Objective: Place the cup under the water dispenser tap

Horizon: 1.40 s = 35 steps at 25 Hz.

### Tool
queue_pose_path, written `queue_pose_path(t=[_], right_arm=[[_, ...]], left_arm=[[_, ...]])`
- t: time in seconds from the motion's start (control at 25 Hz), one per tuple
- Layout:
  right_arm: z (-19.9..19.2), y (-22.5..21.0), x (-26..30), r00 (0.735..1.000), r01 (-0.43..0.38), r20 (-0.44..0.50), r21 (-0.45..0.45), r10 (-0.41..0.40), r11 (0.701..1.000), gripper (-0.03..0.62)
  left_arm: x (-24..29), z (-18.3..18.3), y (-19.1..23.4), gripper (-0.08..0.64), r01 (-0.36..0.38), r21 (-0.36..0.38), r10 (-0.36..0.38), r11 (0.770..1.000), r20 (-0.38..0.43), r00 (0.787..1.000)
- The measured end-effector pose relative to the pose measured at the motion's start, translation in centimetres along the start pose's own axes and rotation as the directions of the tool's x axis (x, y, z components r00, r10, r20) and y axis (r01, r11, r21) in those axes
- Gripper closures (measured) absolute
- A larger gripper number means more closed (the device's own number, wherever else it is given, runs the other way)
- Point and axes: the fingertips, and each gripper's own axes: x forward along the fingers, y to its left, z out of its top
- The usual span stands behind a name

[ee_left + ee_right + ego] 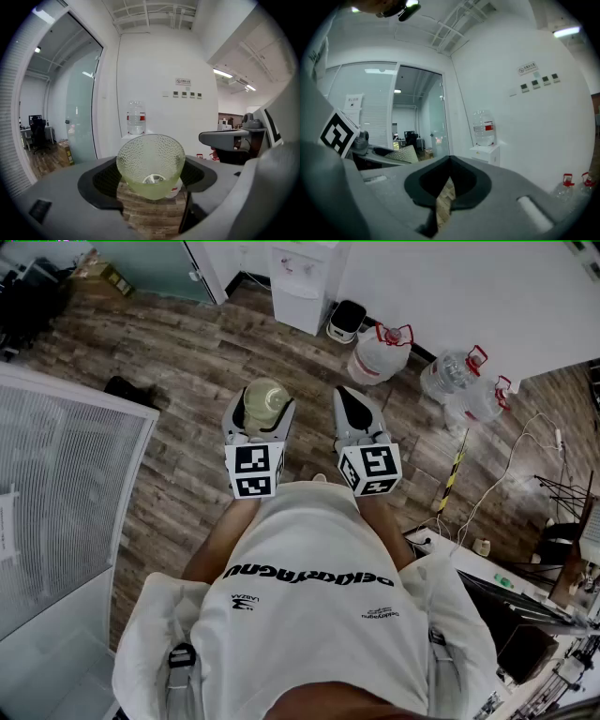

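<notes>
A person in a white shirt [309, 615] stands on a wood-plank floor [187, 343] facing a white water dispenser [302, 282] set against the wall. The left hand-held gripper [150, 180] has its jaws wide around a pale green, dimpled glass cup [150, 164], gripping it on both sides. The cup is upright, clear of the floor and well short of the dispenser. The right hand-held gripper [447, 180] is closed on nothing, with only a thin slit between its jaws. The bottle [136, 117] on top of the dispenser carries a red label whose print is too small to read. So is a small wall sign [183, 81] above a row of switches. The dark lettering across the shirt appears upside down and is not clearly legible. Spare water jugs [380, 352] with red caps stand on the floor to the dispenser's right.
</notes>
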Motion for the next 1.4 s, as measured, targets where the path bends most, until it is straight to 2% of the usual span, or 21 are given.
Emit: queue_pose_path(t=[0.2, 0.48, 0.64, 0.84, 1.12, 1.4], right_arm=[[0.4, -2.2, -0.7, 0.999, -0.004, 0.032, 0.031, 0.003, 1.0, 0.594], [0.3, -5.5, -1.1, 1.0, -0.018, 0.027, 0.047, 0.016, 0.999, 0.594], [0.3, -7.3, -1.8, 0.999, -0.016, 0.044, 0.032, 0.015, 0.999, 0.594], [-0.7, -8.6, -1.6, 0.999, -0.024, 0.033, 0.043, 0.022, 0.999, 0.594], [-2.2, -9.5, 1.5, 0.999, -0.037, -0.009, 0.052, 0.038, 0.998, 0.594], [-1.2, -10.9, 9.3, 1.0, -0.019, -0.025, 0.016, 0.019, 1.0, 0.594]], left_arm=[[1.0, -0.1, -1.5, 0.187, -0.011, -0.002, 0.011, 1.0, 0.0, 1.0], [2.6, 0.1, -3.9, 0.186, -0.041, 0.001, 0.041, 0.999, 0.003, 0.999], [3.4, 0.2, -4.8, 0.187, -0.088, 0.041, 0.087, 0.995, 0.034, 0.996], [3.8, -0.1, -5.5, 0.187, -0.11, 0.02, 0.109, 0.994, 0.029, 0.994], [6.3, -1.1, -4.3, 0.187, -0.113, -0.001, 0.113, 0.994, -0.001, 0.994], [12.6, 0.2, 0.2, 0.187, -0.077, -0.017, 0.077, 0.997, 0.003, 0.997]])
